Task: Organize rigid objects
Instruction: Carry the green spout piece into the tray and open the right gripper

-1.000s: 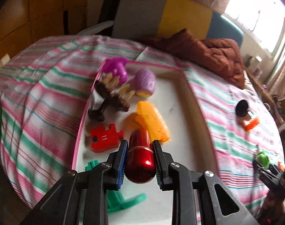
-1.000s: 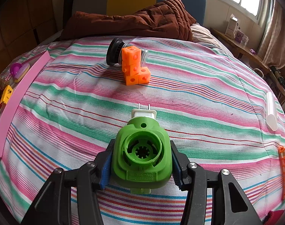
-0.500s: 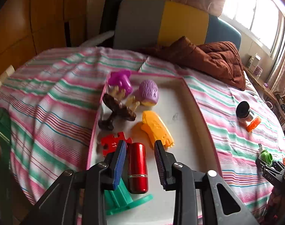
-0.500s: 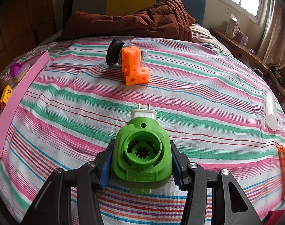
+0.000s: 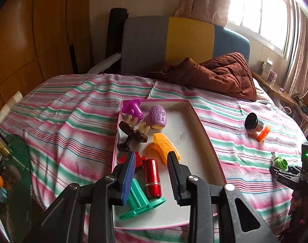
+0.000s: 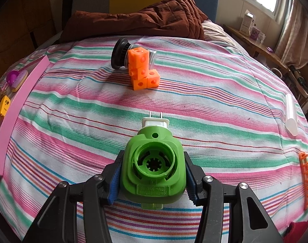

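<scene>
Your left gripper hangs above the tray, its jaws just eased apart, nothing pressed between the pads. Below the gap, the red tube lies in the tray, free of both pads. With it you have a teal stand, a red piece, an orange clip, a brown piece, a purple egg and a purple mushroom.

Your right gripper is clamped on the green plug over the striped sheet. Beyond it, orange cubes lean on a jar lying on its side. You see the tray's pink rim at far left.
</scene>
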A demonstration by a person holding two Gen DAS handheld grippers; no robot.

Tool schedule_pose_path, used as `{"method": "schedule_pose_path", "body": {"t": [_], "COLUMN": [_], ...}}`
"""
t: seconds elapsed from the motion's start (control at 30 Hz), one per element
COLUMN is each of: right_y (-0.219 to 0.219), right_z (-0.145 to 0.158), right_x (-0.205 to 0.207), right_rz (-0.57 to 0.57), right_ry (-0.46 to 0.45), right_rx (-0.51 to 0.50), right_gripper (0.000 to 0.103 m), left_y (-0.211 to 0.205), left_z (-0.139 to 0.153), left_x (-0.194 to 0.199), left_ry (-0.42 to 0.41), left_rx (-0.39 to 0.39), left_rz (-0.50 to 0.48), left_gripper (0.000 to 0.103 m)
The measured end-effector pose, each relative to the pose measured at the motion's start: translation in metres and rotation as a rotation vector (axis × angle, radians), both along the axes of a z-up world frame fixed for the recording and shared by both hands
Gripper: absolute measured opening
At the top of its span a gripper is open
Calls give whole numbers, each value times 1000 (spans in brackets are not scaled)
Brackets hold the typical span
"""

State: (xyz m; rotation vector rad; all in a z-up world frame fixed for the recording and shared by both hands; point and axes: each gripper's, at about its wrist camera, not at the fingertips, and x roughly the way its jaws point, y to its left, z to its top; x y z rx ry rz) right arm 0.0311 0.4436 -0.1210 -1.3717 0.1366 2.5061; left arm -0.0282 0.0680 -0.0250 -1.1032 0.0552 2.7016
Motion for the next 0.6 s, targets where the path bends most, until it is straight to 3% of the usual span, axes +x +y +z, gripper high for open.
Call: {"method": "schedule_pose_path", "body": {"t": [0.33,0.6], "right_y": [-12,-36], "right_z": [5,8], "right_x": [4,1], "right_rz": [-67,-35], "right_ry": [-25,-30], "right_rx": [-47,-89], "right_gripper": [53,53], "left_y": [-21,-37], "left_z": [-7,-7], "left_x": [2,4], "left_ry": [-28,-26], "left_rx": [40,55], "left_rz": [37,61], "left_gripper": [32,32]}}
